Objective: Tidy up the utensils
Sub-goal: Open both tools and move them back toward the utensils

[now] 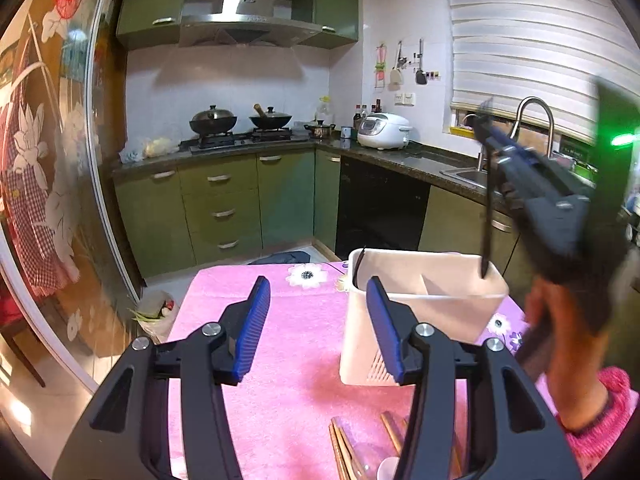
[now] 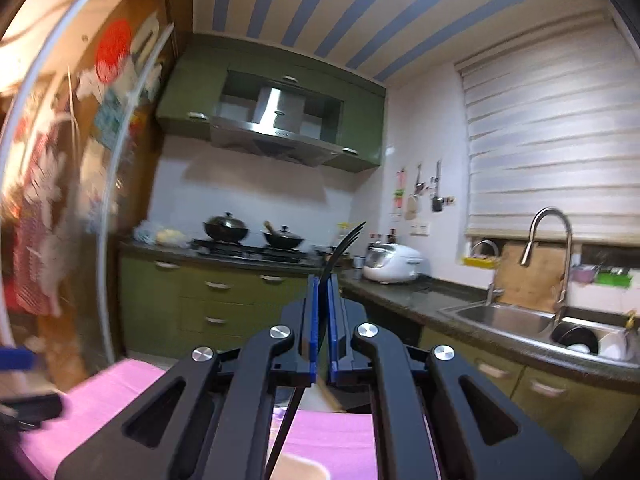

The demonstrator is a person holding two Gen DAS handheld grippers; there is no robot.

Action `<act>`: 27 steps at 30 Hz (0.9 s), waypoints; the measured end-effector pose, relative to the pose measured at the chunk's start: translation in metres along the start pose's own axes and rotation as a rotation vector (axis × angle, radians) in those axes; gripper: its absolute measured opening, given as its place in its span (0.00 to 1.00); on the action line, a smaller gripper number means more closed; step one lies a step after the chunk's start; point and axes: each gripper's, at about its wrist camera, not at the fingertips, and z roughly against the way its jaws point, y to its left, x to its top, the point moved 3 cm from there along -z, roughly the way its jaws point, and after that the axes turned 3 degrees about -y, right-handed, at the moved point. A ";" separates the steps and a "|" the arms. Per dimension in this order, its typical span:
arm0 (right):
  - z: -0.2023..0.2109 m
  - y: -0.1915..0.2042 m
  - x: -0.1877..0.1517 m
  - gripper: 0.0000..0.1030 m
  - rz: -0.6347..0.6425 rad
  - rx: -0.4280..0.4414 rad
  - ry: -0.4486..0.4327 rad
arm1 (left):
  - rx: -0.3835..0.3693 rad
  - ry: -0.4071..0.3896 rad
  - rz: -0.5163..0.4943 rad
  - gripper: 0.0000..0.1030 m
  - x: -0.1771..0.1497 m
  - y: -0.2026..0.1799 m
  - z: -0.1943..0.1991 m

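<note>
From the left wrist, the left gripper (image 1: pixel 316 320) is hanging over the pink tablecloth (image 1: pixel 280 400) with its blue pads (image 1: pixel 252 320) standing apart and nothing between them. The white utensil holder (image 1: pixel 424 304) is sitting on the cloth just beside the right pad, with a dark utensil (image 1: pixel 359 266) leaning in its far left corner. Wooden chopsticks (image 1: pixel 344 448) are lying on the cloth at the lower edge. To the right, a hand (image 1: pixel 560 360) in a pink sleeve is carrying the right gripper (image 1: pixel 486 136), which is pinching a black fork (image 1: pixel 488 216) whose lower end is dipping at the holder's right rim.

From the right wrist, the right gripper (image 2: pixel 322 312) is clamping the black fork (image 2: pixel 338 248) between closed pads, its tines sticking up past the fingertips toward the stove (image 2: pixel 248 250).
</note>
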 end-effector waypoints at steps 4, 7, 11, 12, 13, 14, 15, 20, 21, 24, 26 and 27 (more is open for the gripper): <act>-0.019 0.004 -0.024 0.05 0.029 -0.016 0.041 | -0.025 0.023 0.005 0.48 -0.003 -0.002 0.006; -0.014 0.004 -0.040 0.05 0.021 0.003 0.063 | -0.039 0.054 0.013 0.50 -0.010 -0.003 0.009; 0.000 0.007 -0.059 0.05 0.017 0.037 0.096 | -0.045 0.099 0.016 0.51 -0.023 -0.003 0.014; 0.003 0.008 -0.062 0.05 0.020 0.042 0.104 | -0.047 0.107 0.015 0.51 -0.026 -0.004 0.014; 0.005 0.010 -0.066 0.05 0.024 0.051 0.112 | -0.052 0.121 0.013 0.51 -0.029 -0.005 0.015; 0.007 0.011 -0.069 0.07 0.028 0.056 0.118 | -0.053 0.132 0.010 0.52 -0.033 -0.007 0.016; 0.012 0.011 -0.072 0.16 0.032 0.063 0.127 | -0.052 0.144 0.006 0.52 -0.037 -0.008 0.017; 0.030 0.013 -0.079 0.42 0.004 0.080 0.170 | -0.049 0.195 -0.010 0.56 -0.055 -0.012 0.020; 0.034 0.012 -0.078 0.42 0.000 0.081 0.171 | -0.046 0.201 -0.011 0.56 -0.057 -0.011 0.021; 0.048 0.012 -0.077 0.44 -0.020 0.084 0.188 | -0.044 0.250 -0.007 0.57 -0.071 -0.009 0.022; 0.060 0.012 -0.077 0.44 -0.032 0.085 0.221 | -0.041 0.294 0.010 0.57 -0.082 -0.006 0.022; 0.065 0.012 -0.077 0.45 -0.039 0.091 0.235 | -0.042 0.318 0.015 0.57 -0.088 -0.005 0.021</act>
